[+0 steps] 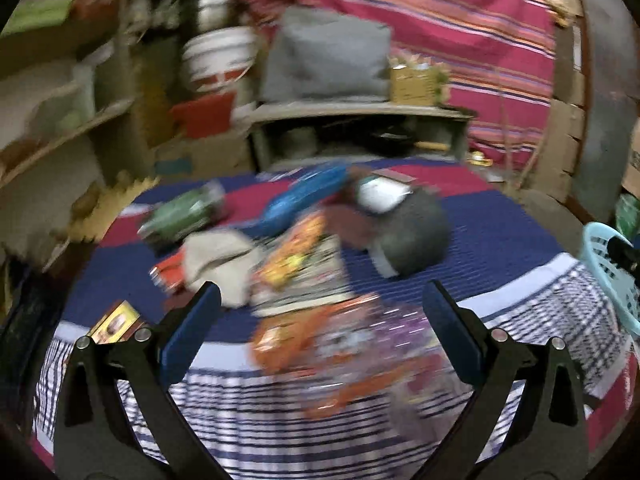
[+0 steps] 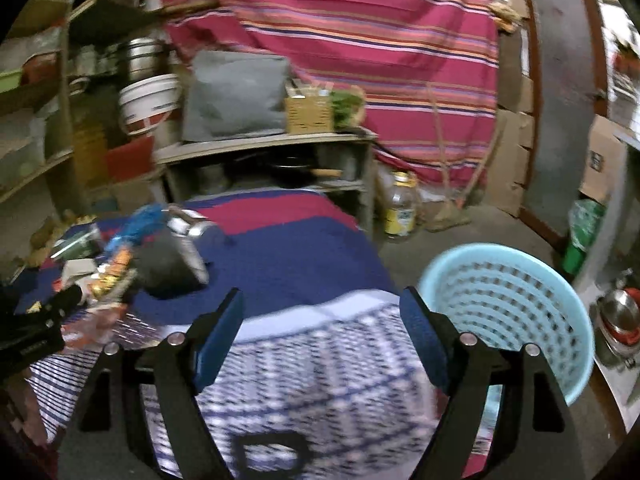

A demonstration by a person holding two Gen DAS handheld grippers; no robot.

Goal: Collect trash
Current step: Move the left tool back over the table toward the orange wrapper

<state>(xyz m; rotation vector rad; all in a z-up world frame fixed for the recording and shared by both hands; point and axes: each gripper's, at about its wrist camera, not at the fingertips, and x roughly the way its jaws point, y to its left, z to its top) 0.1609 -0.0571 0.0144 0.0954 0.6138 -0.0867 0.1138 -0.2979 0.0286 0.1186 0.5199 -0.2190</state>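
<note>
1. Cluttered storage room: a striped red curtain (image 2: 360, 40) fills the upper middle of both views, wooden shelves (image 1: 60, 120) run down the left, and a low bed or table under a blue-and-red cloth (image 2: 288, 248) takes the centre. Both pictures are smeared by motion.

2. Trash lies in a loose heap at the centre of the left wrist view: an orange snack wrapper (image 1: 296, 344) lowest, a yellow-and-orange packet (image 1: 300, 256) above it, a blue wrapper (image 1: 304, 196) and a green one (image 1: 180, 216) toward the upper left, crumpled pale paper (image 1: 220, 260) and a small carton (image 1: 116, 320) at lower left.

3. A light blue basket (image 2: 504, 304) stands on the floor at the right of the right wrist view, beside the cloth's edge. It looks like the bin.

4. The left gripper (image 1: 320, 304) is released, its pads wide apart and nothing between them; the orange snack wrapper sits just ahead of the gap.

5. The right gripper (image 2: 322, 312) also stands spread and empty, over the checked cloth (image 2: 320, 360).

6. Handling, as I judge it: the wrappers are light, thin, crinkly and slick, so they will slide or spring. Pinch a raised fold or a sealed edge, not the flat face. The paper is soft and grips anywhere; the carton is stiffer and is best taken across its narrow sides.
</note>
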